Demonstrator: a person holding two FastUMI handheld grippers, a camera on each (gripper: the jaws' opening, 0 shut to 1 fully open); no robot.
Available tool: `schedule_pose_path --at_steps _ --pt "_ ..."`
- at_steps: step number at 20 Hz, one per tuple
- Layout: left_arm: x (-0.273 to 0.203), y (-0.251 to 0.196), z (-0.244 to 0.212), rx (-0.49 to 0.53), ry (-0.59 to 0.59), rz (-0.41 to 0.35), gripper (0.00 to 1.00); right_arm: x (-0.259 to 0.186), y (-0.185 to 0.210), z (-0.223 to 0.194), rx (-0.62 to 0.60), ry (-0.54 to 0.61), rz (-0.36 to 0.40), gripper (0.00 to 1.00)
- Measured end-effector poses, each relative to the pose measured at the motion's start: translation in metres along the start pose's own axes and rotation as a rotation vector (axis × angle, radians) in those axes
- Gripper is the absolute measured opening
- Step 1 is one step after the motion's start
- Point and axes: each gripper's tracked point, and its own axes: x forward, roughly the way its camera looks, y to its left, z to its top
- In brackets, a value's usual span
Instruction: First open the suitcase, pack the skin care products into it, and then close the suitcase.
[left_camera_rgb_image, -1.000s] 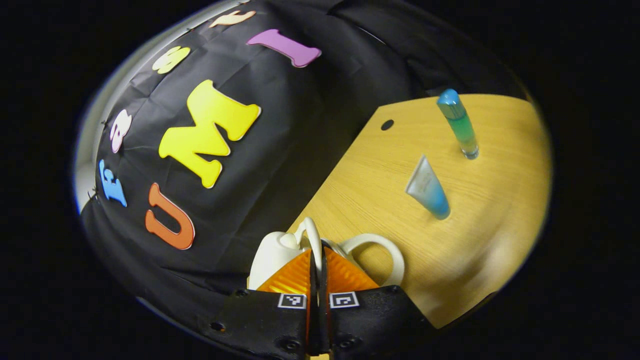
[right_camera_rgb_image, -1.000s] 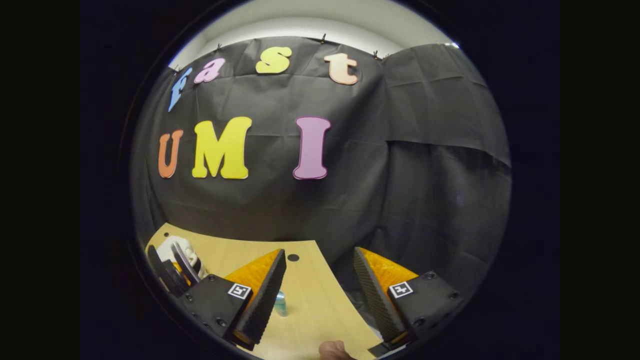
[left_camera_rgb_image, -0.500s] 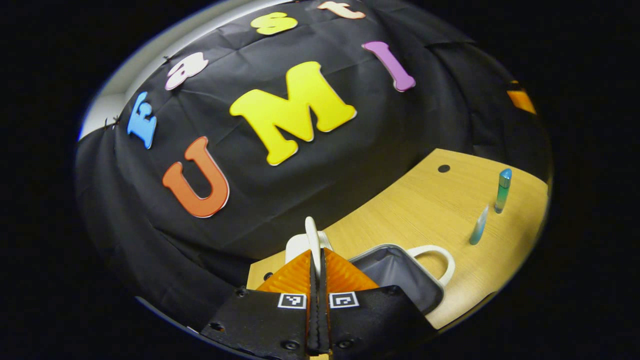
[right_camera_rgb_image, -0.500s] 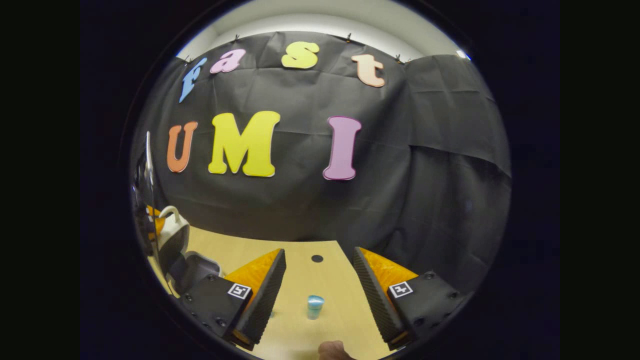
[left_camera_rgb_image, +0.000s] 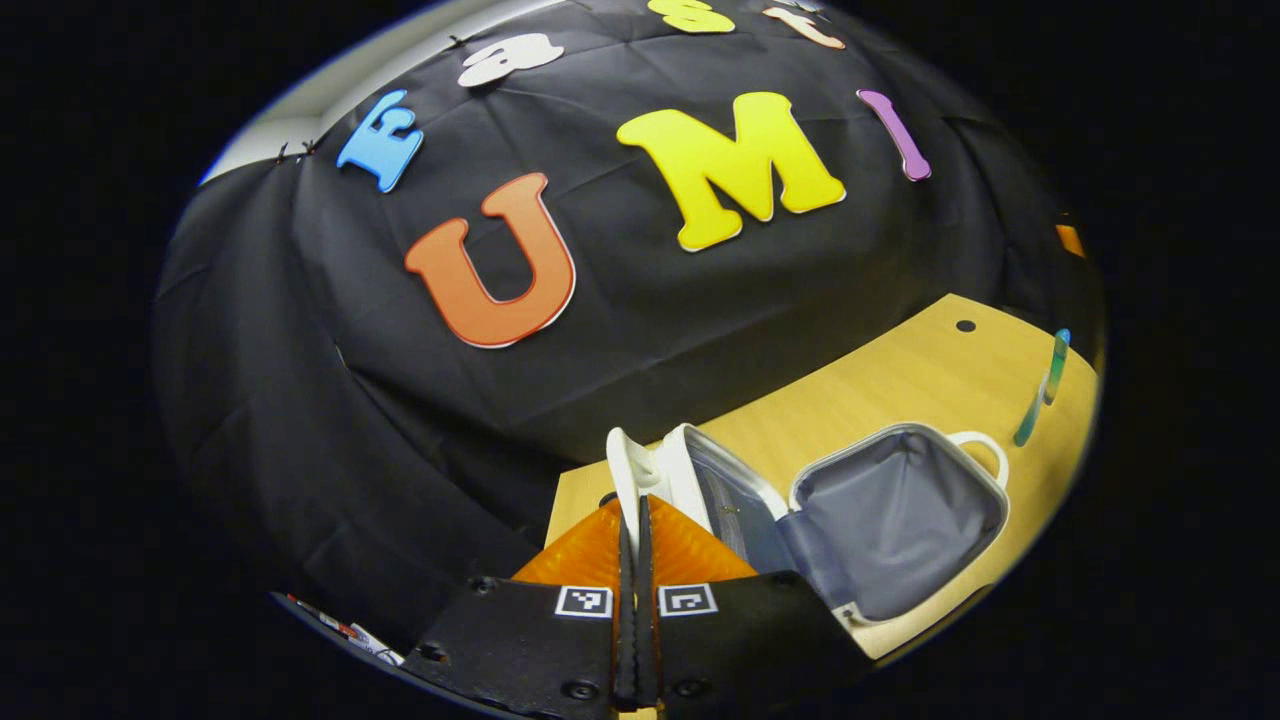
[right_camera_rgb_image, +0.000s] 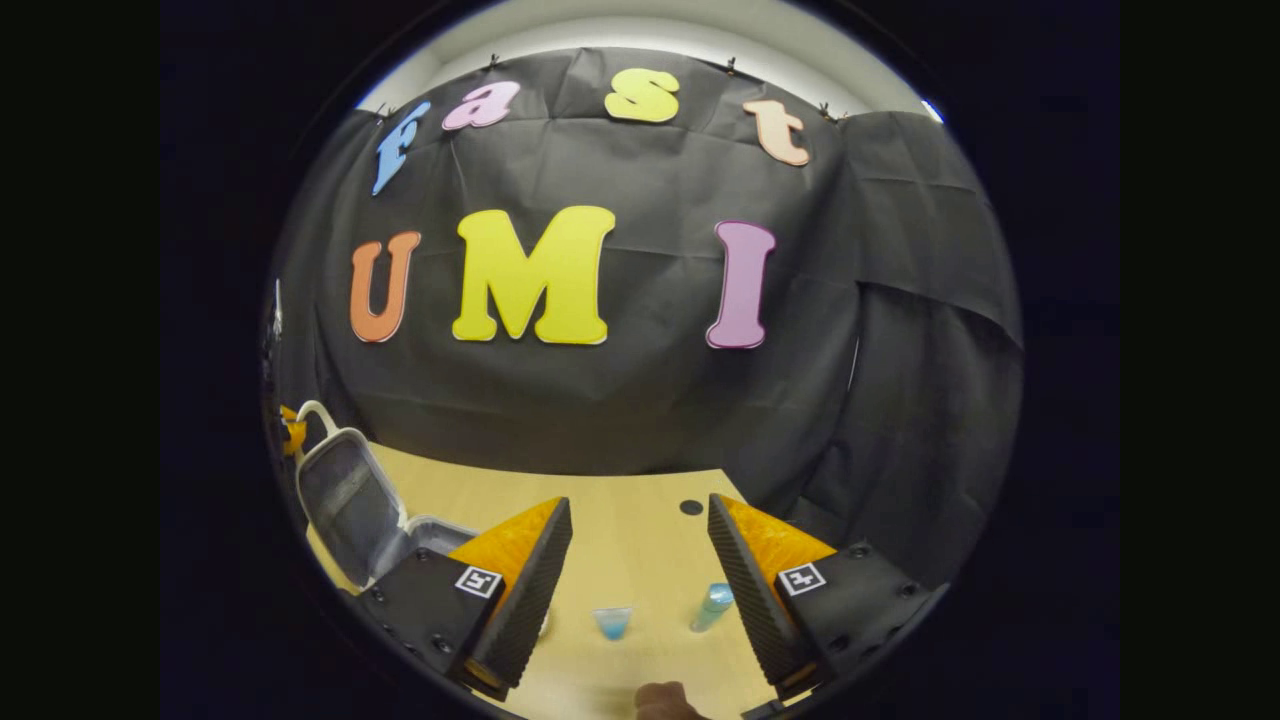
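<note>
The suitcase (left_camera_rgb_image: 880, 520) lies open on the counter (left_camera_rgb_image: 880, 385), with its grey inside showing and its lid (left_camera_rgb_image: 655, 480) standing up at the end away from the two skin care things. The left claw (left_camera_rgb_image: 632, 500) is pinched tight on the white handle (left_camera_rgb_image: 625, 465) of that lid, both fingers pressing it. To do this step well, I think the lid should swing back slowly until it rests by itself, with the bottom half staying flat on the counter, and only then should the claw let go. The tube (right_camera_rgb_image: 612, 622) and the bottle (right_camera_rgb_image: 712, 606) stand on the counter beside the suitcase, on the side of the bottom half's handle, close to each other. The right claw (right_camera_rgb_image: 640, 570) hangs spread wide above the counter, holding nothing, with the tube and bottle showing between its fingers. It looks ready to go down for one of them.
</note>
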Motion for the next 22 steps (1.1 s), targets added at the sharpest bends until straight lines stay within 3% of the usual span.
schedule_pose_path --at_steps 9,14,18,22 --pt "0.048 0.038 -0.101 0.034 0.121 -0.032 0.03 -0.014 0.013 -0.031 -0.054 0.066 -0.007 0.81" --pt "0.064 0.034 -0.158 -0.020 0.228 -0.048 0.04 -0.026 -0.003 -0.059 -0.070 0.132 -0.028 0.81" --pt "0.073 0.025 -0.205 -0.002 0.316 -0.072 0.05 -0.031 -0.021 -0.073 -0.064 0.171 -0.065 0.82" --pt "0.078 0.020 -0.221 0.000 0.324 -0.076 0.07 -0.036 -0.028 -0.078 -0.022 0.194 -0.087 0.81"
